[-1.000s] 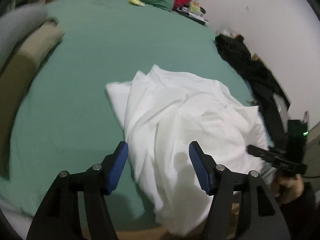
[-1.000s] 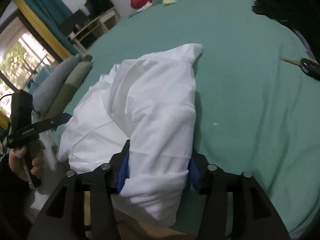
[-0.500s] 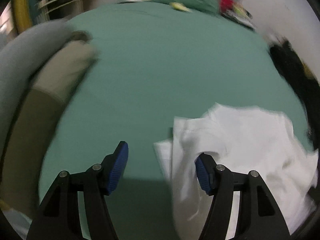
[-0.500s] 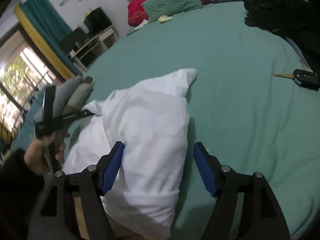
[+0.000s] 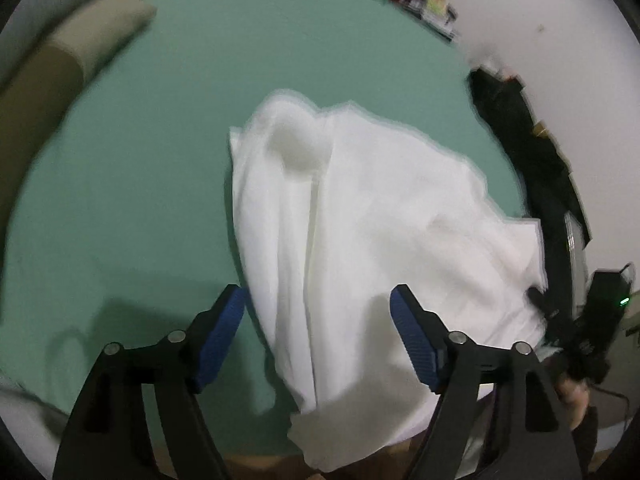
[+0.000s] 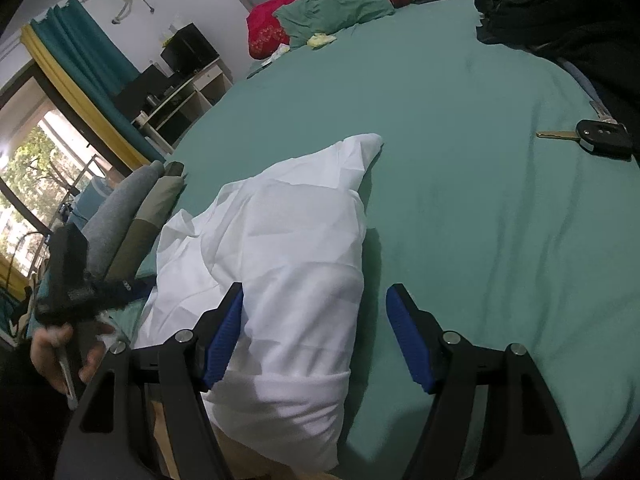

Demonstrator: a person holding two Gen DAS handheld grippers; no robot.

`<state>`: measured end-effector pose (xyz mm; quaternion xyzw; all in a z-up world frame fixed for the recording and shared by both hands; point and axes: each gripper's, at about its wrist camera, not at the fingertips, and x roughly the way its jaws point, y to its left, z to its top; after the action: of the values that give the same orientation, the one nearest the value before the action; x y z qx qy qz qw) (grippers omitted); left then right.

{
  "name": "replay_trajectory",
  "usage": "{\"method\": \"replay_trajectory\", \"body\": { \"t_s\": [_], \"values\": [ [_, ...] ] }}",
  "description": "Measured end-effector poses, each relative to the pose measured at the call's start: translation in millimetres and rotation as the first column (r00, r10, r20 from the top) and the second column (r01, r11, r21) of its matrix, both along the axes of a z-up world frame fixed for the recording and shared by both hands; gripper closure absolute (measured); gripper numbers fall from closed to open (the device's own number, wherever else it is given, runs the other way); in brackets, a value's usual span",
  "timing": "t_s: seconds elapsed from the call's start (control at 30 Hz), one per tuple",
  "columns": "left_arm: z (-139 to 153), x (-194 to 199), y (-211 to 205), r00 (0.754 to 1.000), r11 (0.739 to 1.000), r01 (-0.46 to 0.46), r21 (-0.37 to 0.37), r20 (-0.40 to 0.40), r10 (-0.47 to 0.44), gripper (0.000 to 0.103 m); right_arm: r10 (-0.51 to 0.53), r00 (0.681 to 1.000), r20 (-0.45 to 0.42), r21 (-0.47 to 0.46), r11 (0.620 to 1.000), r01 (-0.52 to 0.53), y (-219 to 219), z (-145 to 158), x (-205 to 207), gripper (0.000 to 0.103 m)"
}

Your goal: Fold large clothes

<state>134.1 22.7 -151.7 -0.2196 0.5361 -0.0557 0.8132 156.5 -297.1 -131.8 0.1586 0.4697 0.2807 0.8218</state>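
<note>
A crumpled white garment (image 5: 360, 200) lies on the green bed sheet (image 5: 140, 180), and its near end hangs over the bed's front edge. My left gripper (image 5: 318, 296) hovers over the garment's near left part. Its jaws are opening, with cloth below and between them, and the blue pads do not press on it. In the right wrist view the same garment (image 6: 300, 232) shows a folded right edge. My right gripper (image 6: 316, 296) is open around that fold, with the left pad close beside the cloth. The left gripper (image 6: 132, 288) appears at the garment's left, held by a hand (image 6: 52, 344).
A car key (image 6: 600, 138) lies on the sheet (image 6: 480, 200) to the right. Black clothes (image 6: 560, 8) are piled at the far right edge. Folded grey and olive clothes (image 6: 132, 216) sit at the left. Pillows (image 6: 332, 4) lie at the head of the bed.
The right gripper has let go of the white fold and drawn back, open. The left gripper swung off to the left, came back over the garment and spread wider.
</note>
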Motion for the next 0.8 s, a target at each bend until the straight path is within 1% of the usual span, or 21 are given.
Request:
{"method": "replay_trajectory", "body": {
  "t_s": [0.07,0.1,0.13,0.2,0.3,0.37,0.4,0.5,0.63,0.77,0.8],
  "values": [
    [-1,-7,-9,1.0,1.0,-0.009,0.01,0.026,0.009,0.02,-0.001,1.0,-0.001,0.005,1.0,0.001,-2,0,0,0.032],
    [-1,-9,-11,1.0,1.0,-0.013,-0.009,0.029,0.014,0.019,-0.001,1.0,-0.002,0.008,1.0,0.001,-3,0,-1,0.032],
    [-4,-9,-12,0.999,0.998,-0.017,-0.067,0.027,0.018,0.019,0.0,1.0,-0.003,0.01,1.0,0.0,-4,0,0,0.032],
    [-8,-9,-14,0.999,0.984,-0.006,-0.18,0.03,0.012,0.017,0.005,1.0,-0.007,0.004,1.0,-0.005,-4,-1,0,0.032],
    [-8,-6,-23,0.998,0.969,0.045,-0.243,0.059,-0.031,0.016,0.013,1.0,-0.028,-0.034,0.999,-0.014,1,-6,3,0.032],
    [-9,-5,-32,0.995,0.948,0.083,-0.306,0.073,-0.063,0.016,0.018,0.999,-0.044,-0.054,0.998,-0.02,4,-10,4,0.032],
    [-9,-4,-40,0.993,0.941,0.108,-0.32,0.08,-0.086,0.016,0.021,0.999,-0.05,-0.061,0.998,-0.024,6,-12,4,0.032],
    [-9,-1,-61,0.987,0.939,0.158,-0.304,0.087,-0.138,0.012,0.018,0.998,-0.066,-0.07,0.997,-0.023,8,-17,6,0.032],
    [-11,5,-80,0.985,0.949,0.169,-0.267,0.09,-0.15,0.008,0.015,0.997,-0.069,-0.075,0.997,-0.02,8,-18,6,0.032],
    [-12,19,-93,0.981,0.968,0.189,-0.168,0.068,-0.18,0.008,0.018,0.997,-0.072,-0.066,0.998,-0.023,11,-17,4,0.032],
    [-12,20,-95,0.977,0.97,0.208,-0.127,0.064,-0.201,0.008,0.022,0.997,-0.072,-0.065,0.998,-0.027,12,-17,3,0.032]
  ]
}}
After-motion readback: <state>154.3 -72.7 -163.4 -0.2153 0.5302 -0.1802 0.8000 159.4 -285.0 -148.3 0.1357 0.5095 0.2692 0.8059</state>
